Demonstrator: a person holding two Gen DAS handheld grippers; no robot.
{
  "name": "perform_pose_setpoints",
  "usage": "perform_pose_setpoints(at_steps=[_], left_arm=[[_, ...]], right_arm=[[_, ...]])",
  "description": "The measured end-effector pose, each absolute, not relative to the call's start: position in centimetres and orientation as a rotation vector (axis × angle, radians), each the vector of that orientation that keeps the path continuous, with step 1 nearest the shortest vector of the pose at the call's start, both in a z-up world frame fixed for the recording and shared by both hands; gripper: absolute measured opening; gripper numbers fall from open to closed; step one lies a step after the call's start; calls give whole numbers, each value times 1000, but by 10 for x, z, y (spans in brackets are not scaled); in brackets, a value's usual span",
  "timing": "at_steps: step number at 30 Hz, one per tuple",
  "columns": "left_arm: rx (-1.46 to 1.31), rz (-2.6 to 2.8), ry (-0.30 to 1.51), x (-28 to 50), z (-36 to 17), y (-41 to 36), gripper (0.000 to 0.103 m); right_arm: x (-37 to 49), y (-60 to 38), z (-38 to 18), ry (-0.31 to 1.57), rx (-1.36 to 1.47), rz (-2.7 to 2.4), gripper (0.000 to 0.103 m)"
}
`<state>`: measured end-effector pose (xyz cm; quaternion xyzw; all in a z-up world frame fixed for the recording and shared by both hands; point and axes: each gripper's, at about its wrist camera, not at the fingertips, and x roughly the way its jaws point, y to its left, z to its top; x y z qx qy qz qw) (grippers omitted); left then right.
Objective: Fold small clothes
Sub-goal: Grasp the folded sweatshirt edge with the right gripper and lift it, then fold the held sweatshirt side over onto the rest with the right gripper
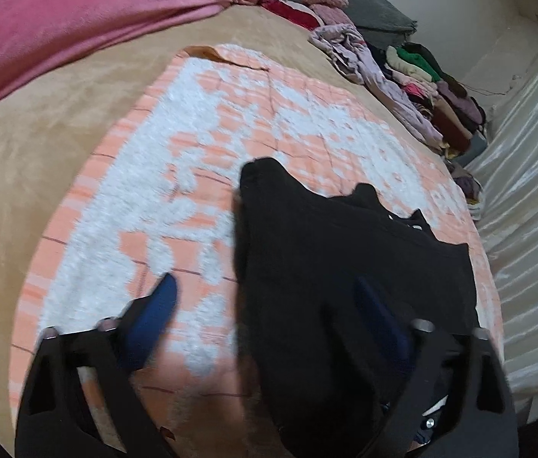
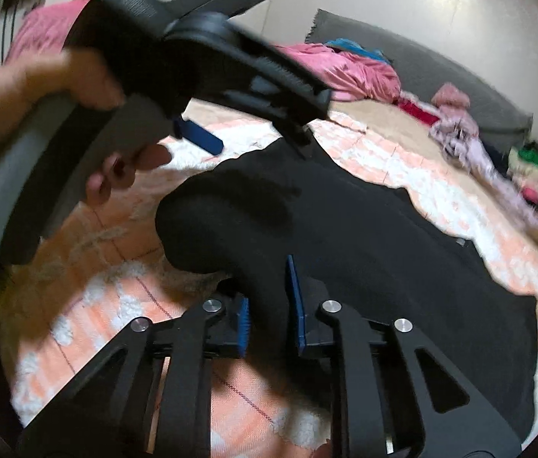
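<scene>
From the left wrist, your left gripper (image 1: 265,305) stands wide with the black garment's (image 1: 330,252) edge between its fingers, ungripped, while from the right wrist your right gripper (image 2: 267,305) pinches its near fold, so clamp left before lifting.

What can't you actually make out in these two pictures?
- Black garment: its type; dark folds and blur hide its shape in both views.
- Right gripper: the cloth pinched inside, covered by fabric.
- Clothes pile: single items, too small.
- Left gripper: one finger lost against the black cloth.
</scene>
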<state>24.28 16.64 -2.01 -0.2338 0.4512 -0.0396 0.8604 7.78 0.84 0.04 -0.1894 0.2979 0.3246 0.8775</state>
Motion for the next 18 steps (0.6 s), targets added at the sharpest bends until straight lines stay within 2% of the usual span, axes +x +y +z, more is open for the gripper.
perform_pose_setpoints(at_steps=[8, 16, 18], left_arm=[[-493, -122, 1004, 254, -38, 149, 75], [-495, -177, 1025, 255, -40, 132, 51], [-492, -176, 1015, 254, -38, 130, 39]], right_arm=[[77, 0, 5, 627, -332, 692, 7], [79, -3, 5, 621, -318, 693, 7], [80, -5, 5, 624, -312, 694, 6]])
